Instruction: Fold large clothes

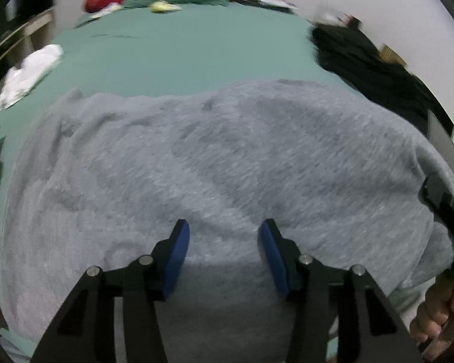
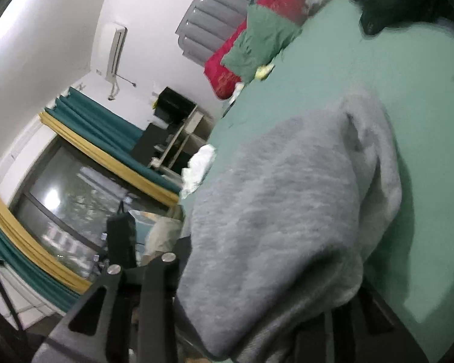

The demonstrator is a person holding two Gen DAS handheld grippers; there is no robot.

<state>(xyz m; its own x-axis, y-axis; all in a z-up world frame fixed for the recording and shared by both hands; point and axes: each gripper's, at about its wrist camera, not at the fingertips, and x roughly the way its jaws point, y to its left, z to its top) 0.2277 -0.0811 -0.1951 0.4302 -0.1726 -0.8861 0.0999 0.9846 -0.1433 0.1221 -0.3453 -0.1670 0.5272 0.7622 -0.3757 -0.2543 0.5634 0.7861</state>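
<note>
Sweater spread across the bed, one side lifted for a fold.

Grey fleece sweater [image 1: 215, 163] lies over the near half of the green bed [image 1: 178, 51], flattened so a fold can start — its far edge runs from 9 to 3 o'clock in the left wrist view. Left gripper [image 1: 224, 242] hovers over the near hem at 6 o'clock with its blue-padded jaws apart and holding nothing, the cloth directly beneath and ahead of them. Right gripper [image 2: 233, 311] is draped by the sweater's side at 5 o'clock in its own view; the fabric hides its jaws, so I cannot tell whether they pinch it — likely lifting that edge. White cloth [image 1: 30, 72] sits at 9 o'clock, black garment [image 1: 363, 60] at 2.
</note>
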